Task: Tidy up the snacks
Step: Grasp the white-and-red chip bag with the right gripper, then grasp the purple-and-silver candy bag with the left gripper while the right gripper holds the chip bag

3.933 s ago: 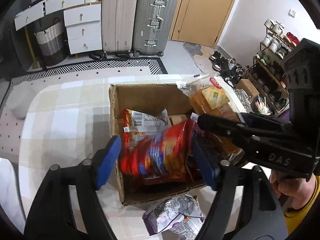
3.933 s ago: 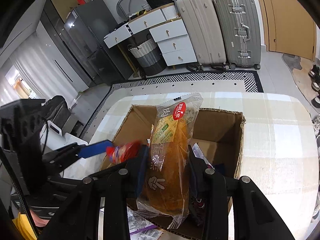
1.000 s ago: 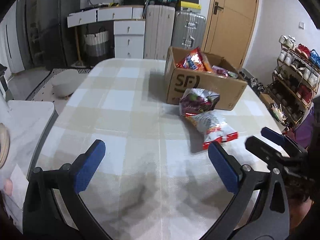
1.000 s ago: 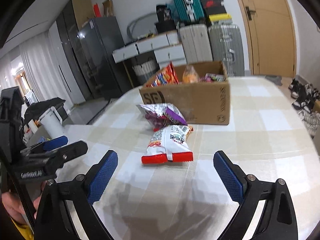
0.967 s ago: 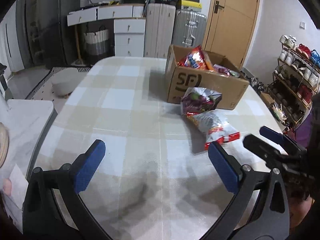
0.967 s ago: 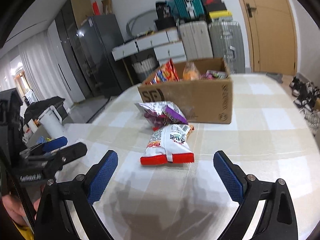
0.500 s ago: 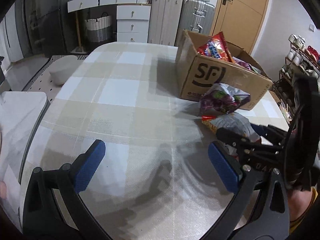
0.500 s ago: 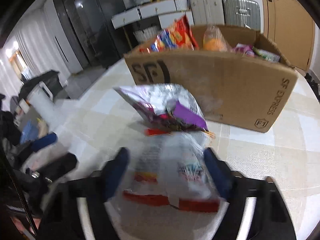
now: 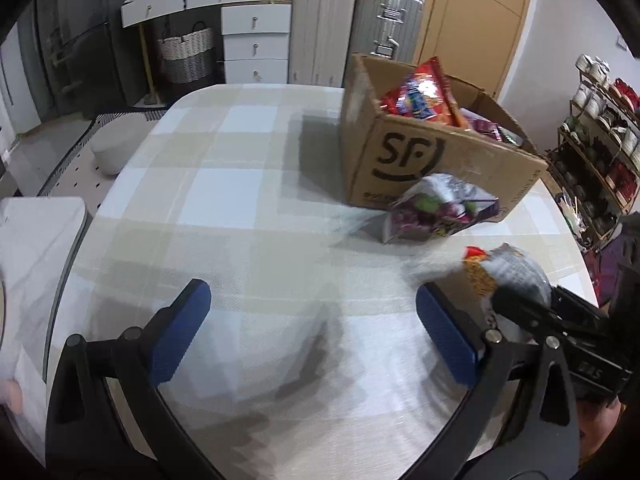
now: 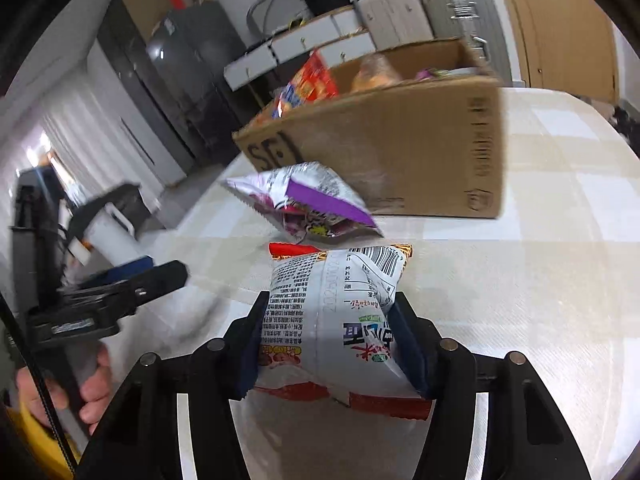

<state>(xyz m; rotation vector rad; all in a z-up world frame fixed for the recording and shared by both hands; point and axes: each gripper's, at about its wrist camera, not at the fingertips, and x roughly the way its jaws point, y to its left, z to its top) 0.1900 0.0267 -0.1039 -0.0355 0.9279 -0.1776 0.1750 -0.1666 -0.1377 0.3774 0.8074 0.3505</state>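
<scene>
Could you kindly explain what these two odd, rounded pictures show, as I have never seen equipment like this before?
There is no robot here: a person holds a two-fingered grabbing tool in each hand, and each tool carries a wide-angle camera looking forward along its fingers. One picture comes from the left tool, the other from the right.

On the checked tablecloth stands a cardboard box already holding snacks. A purple snack bag lies in front of it.

The right gripper has a white and red snack bag between its jaws, which are closing and already press its sides. The left gripper has wide-open jaws with nothing between them. The hand holding it shows in the right tool's picture.
</scene>
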